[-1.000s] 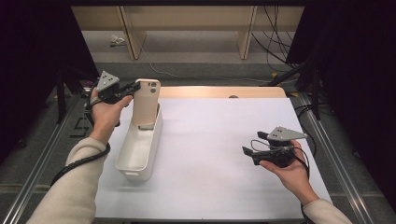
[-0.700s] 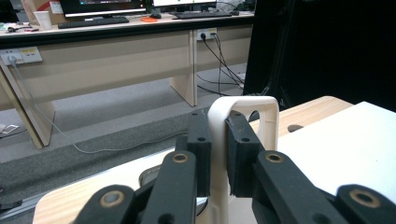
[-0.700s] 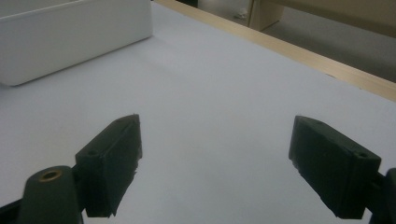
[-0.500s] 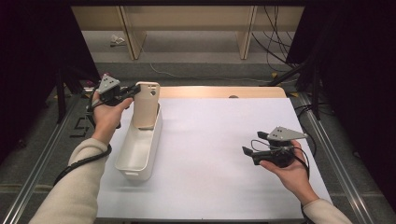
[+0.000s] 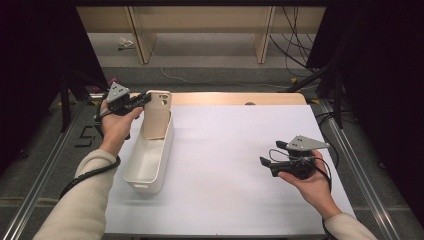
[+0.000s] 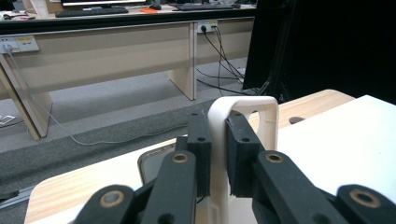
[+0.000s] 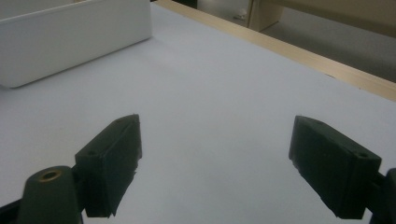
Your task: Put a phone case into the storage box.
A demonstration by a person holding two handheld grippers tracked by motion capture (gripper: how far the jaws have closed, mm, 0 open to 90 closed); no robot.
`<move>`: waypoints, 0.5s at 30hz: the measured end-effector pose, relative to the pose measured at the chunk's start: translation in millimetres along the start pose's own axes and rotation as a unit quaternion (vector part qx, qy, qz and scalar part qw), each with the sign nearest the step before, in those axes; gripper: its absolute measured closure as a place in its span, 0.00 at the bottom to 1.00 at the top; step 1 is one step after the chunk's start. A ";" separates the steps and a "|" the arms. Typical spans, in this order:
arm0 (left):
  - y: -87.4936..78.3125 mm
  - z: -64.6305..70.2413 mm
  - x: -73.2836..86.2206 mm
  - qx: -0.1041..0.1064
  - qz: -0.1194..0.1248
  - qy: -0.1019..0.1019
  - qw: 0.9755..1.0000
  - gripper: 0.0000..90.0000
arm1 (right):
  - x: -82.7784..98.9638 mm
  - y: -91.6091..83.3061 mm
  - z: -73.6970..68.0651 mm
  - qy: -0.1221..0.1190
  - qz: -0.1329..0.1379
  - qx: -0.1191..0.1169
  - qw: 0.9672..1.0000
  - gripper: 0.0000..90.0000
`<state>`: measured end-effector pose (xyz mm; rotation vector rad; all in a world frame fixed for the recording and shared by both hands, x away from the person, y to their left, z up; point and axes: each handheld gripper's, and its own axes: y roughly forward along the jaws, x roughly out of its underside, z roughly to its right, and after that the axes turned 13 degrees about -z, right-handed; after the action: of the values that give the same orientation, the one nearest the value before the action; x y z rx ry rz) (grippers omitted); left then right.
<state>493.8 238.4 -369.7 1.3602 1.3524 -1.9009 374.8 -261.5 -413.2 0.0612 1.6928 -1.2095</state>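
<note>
At the far end of the white bin point(image 5: 150, 162), left gripper point(image 5: 142, 100) pinches the phone case point(image 5: 158, 115) edge, upright. Right gripper point(image 5: 272, 165) spread, idle on the surface point(image 5: 230, 150). Risk: thin edge grip, case may twist or slip.

Phone case point(image 5: 157, 115), lower end: hidden inside the white bin point(image 5: 134, 176) at its far end.
Phone case in left gripper view: bottom cut off by the frame edge, middle covered by the left gripper point(image 6: 217, 154).
Person's forearms: cut off at the near edge.
</note>
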 end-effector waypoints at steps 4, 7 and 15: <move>1.3 0.0 2.3 -0.001 -0.003 0.003 1.000 0.91 | 0.1 -0.1 0.0 0.001 0.001 -0.001 1.000 0.20; 2.4 -0.9 4.1 -0.002 -0.005 0.004 1.000 0.91 | 0.0 0.0 0.1 0.001 0.001 -0.001 1.000 0.19; 5.2 -1.7 8.0 -0.001 -0.010 0.002 1.000 0.91 | 0.2 0.2 0.5 0.003 0.001 -0.001 1.000 0.19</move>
<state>495.2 239.1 -379.3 1.3545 1.3732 -1.9106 375.2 -261.9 -413.4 0.0647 1.6982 -1.2065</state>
